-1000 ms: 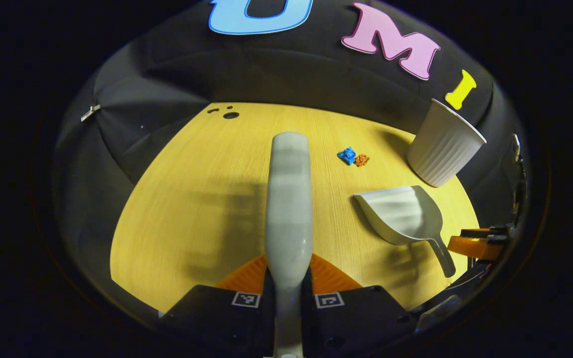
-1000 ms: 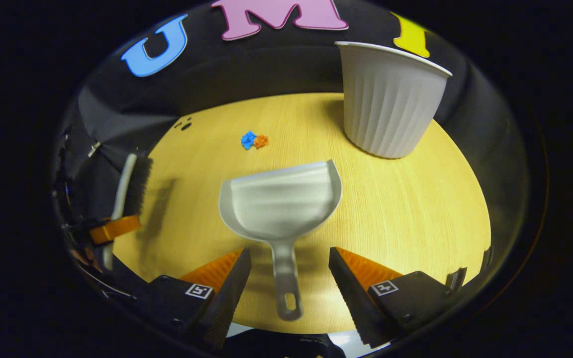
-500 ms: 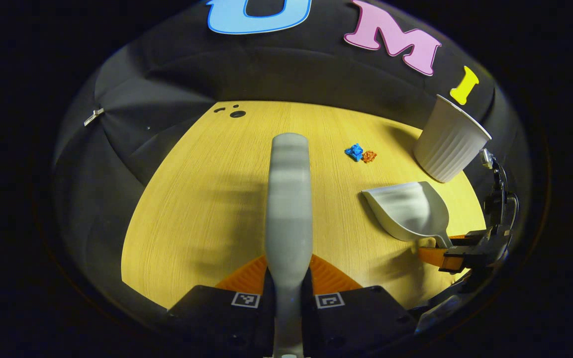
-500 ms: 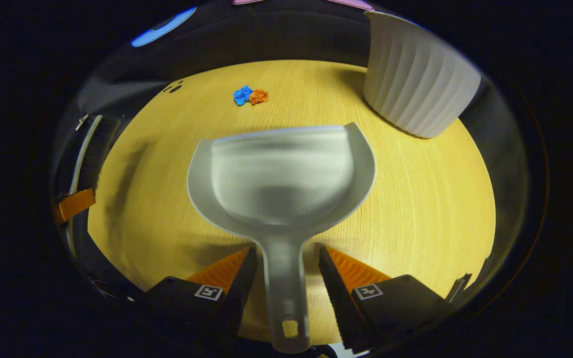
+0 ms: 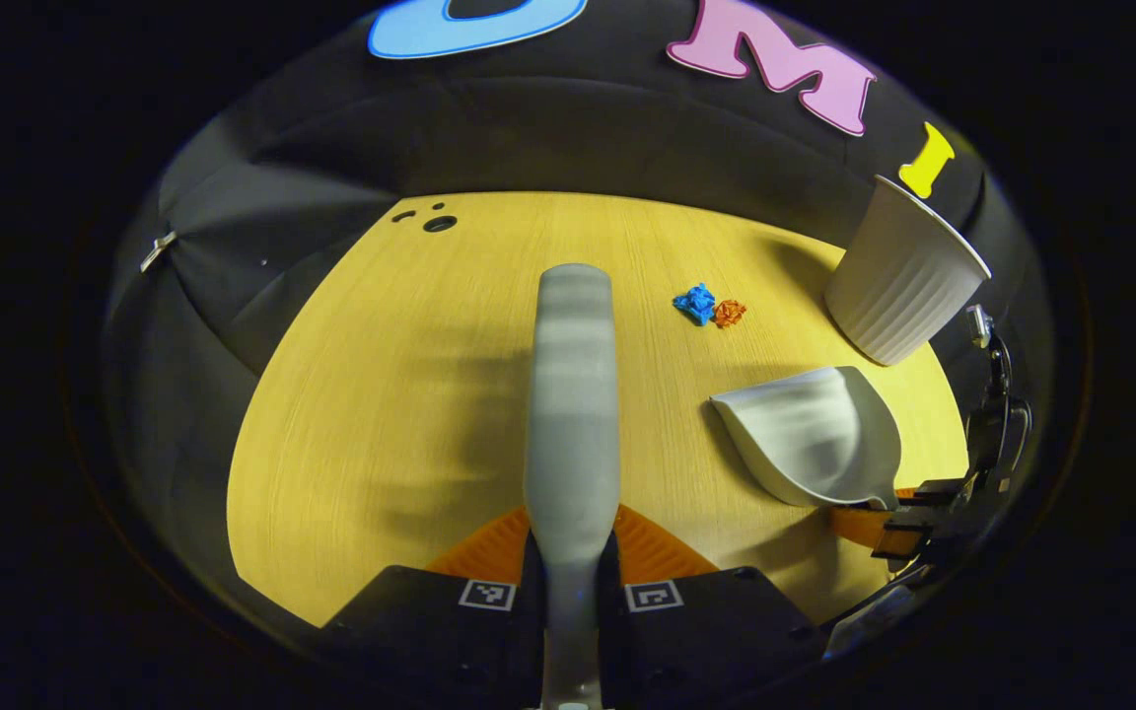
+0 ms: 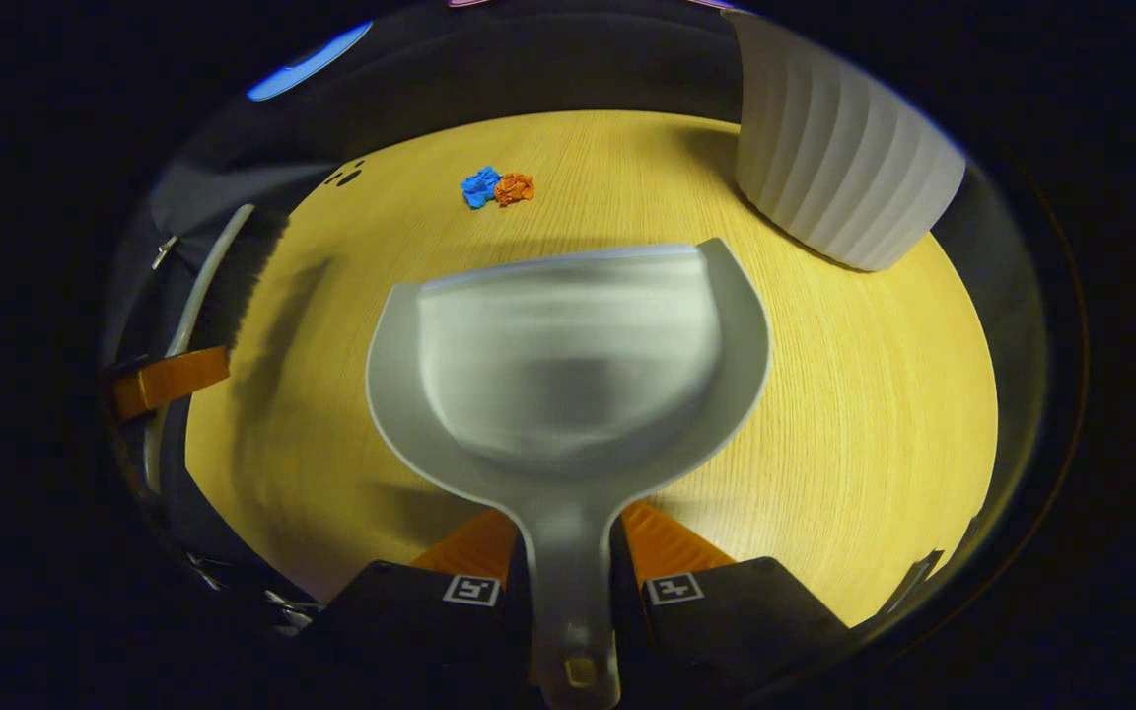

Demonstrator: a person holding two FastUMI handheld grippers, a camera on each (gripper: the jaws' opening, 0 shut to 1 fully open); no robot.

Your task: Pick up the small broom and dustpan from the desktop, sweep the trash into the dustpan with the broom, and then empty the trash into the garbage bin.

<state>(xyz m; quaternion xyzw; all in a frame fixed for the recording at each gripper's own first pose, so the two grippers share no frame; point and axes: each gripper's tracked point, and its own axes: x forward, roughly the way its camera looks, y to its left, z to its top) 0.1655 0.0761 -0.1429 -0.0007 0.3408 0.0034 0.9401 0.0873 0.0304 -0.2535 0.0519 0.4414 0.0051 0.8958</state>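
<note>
My left gripper is shut on the grey broom, whose back runs forward above the wooden desktop. In the right gripper view the broom hangs at the far left with its dark bristles facing the table. My right gripper is shut on the handle of the grey dustpan, its mouth turned toward the trash. The dustpan also lies at the right of the left gripper view. A blue scrap and an orange scrap sit together beyond the pan; they also appear as blue scrap and orange scrap.
A white ribbed garbage bin stands at the far right of the desktop, close to the black cloth wall; the bin is right of the scraps. Small dark holes mark the table's far left corner.
The right gripper moved forward around the dustpan's handle and closed its fingers on it. The left gripper kept hold of the broom and shifted only slightly.
</note>
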